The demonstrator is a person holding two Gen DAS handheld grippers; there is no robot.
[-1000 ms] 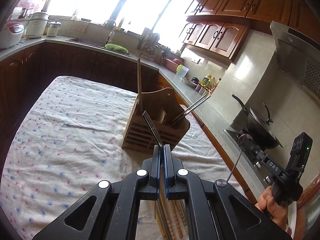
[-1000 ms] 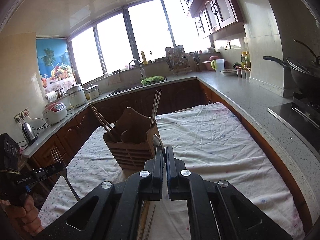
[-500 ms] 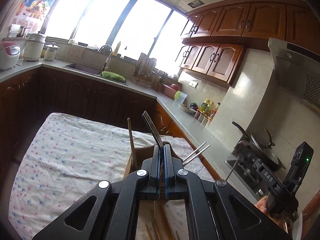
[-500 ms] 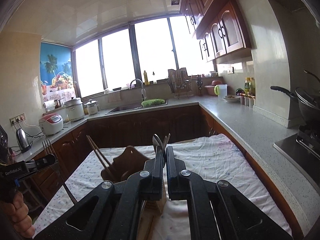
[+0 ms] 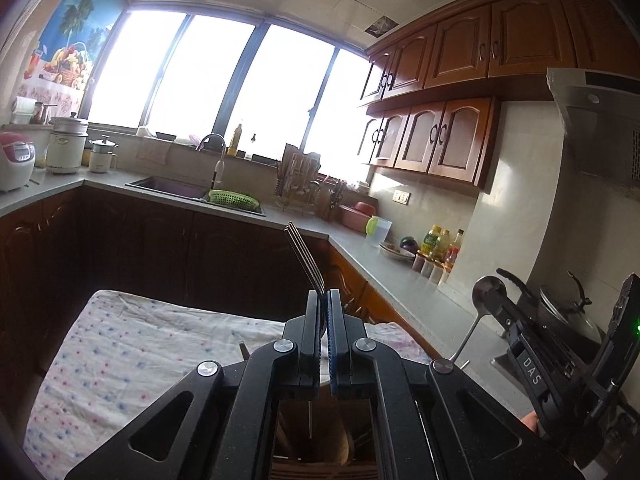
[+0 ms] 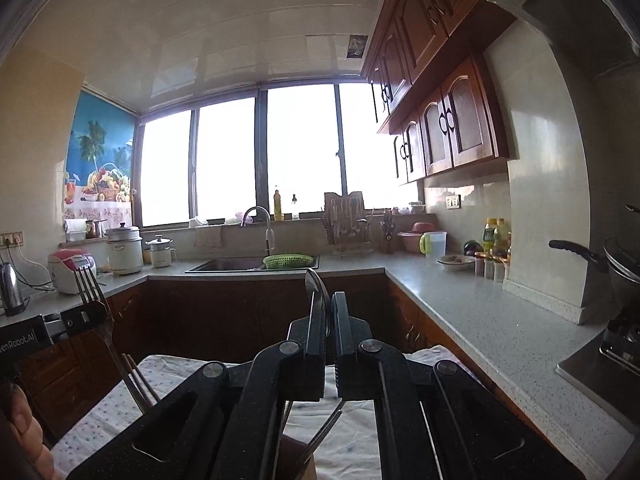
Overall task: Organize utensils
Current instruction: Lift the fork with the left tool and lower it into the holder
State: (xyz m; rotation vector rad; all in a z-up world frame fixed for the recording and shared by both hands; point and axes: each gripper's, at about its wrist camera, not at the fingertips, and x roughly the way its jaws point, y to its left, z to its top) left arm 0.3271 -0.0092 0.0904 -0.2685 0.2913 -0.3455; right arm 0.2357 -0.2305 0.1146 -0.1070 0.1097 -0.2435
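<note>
Since the earlier frames both grippers have been raised and tilted upward; the wooden utensil holder (image 5: 320,452), formerly ahead on the cloth, is now seen only beneath the gripper bodies, and windows and wall cabinets fill the views

Left gripper (image 5: 324,300): jaws together, clamped on the neck of a metal fork (image 5: 304,256); tines upward, tilted left; handle passing down between the jaws toward the holder

Right gripper (image 6: 327,304): jaws together, clamped on a metal spoon (image 6: 316,284); bowl upward, seen edge-on; handle slanting down below the jaws toward the holder's top edge (image 6: 296,456)

Chopsticks (image 6: 136,376): two tips shown standing at lower left of the right view, just beside the fork handle

Table with floral-print cloth (image 5: 120,360): cloth left of and beyond the holder lies bare; far edge is met by dark base cabinets; grey countertop (image 6: 480,320) runs close along the right side

Stove area at far right: black-handled wok (image 6: 616,260), range hood above

Legible writing: "DAS" on the right gripper's body in the left view; "enRobot.AI", partly cut off, on the left gripper's body in the right view

A person's hand (image 6: 24,432) is partly visible at the lower left edge
</note>
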